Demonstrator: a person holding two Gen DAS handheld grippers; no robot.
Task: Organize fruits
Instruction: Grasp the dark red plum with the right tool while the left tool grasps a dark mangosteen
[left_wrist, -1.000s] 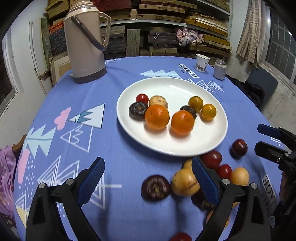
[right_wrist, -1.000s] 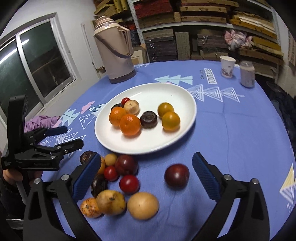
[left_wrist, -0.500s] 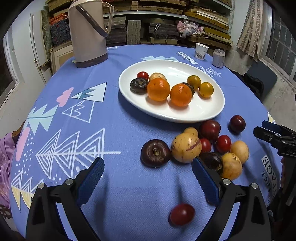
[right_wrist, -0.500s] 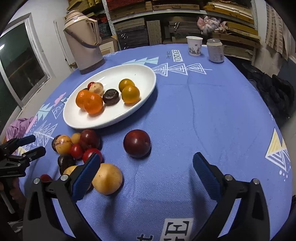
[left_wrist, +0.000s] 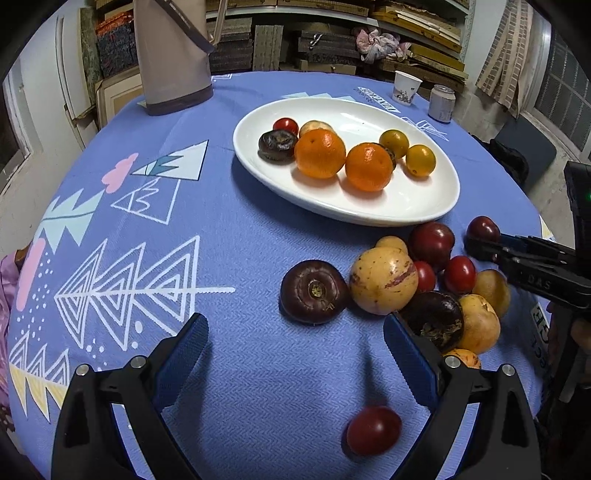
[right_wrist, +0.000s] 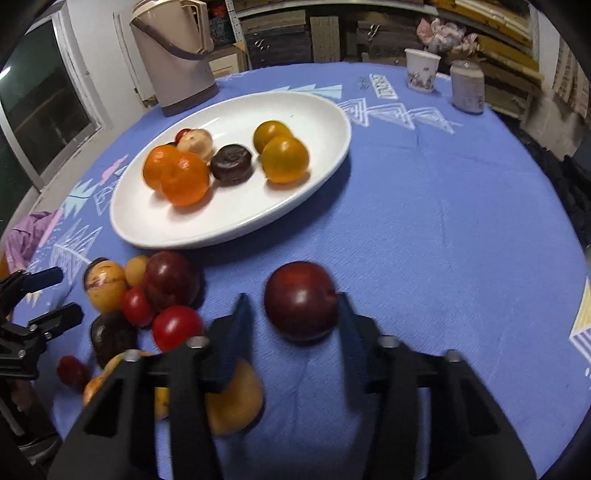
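A white oval plate (left_wrist: 413, 201) (right_wrist: 236, 221) holds two oranges (left_wrist: 319, 153), two yellow fruits, dark mangosteens and a small red one. Loose fruit lies in a pile (left_wrist: 384, 280) (right_wrist: 170, 280) on the blue cloth in front of the plate. A dark red plum (right_wrist: 300, 299) (left_wrist: 482, 229) lies apart from it, between the closing jaws of my right gripper (right_wrist: 291, 302) (left_wrist: 480, 247). The right pad is at its side and a strip of cloth shows at the left pad. My left gripper (left_wrist: 295, 332) (right_wrist: 51, 297) stands open over the cloth, just before a dark purple mangosteen (left_wrist: 314, 291). A red tomato (left_wrist: 373, 430) lies near its right finger.
A tall beige thermos (left_wrist: 171, 55) (right_wrist: 173, 55) stands at the back left of the round table. A paper cup (right_wrist: 423, 70) and a tin can (right_wrist: 467, 86) stand at the back right. Shelves of stacked boards fill the wall behind, and a window is on the left.
Both grippers have sunk toward the table. The right one came down around the lone dark red plum and its jaws have narrowed from wide open. The left stays open.
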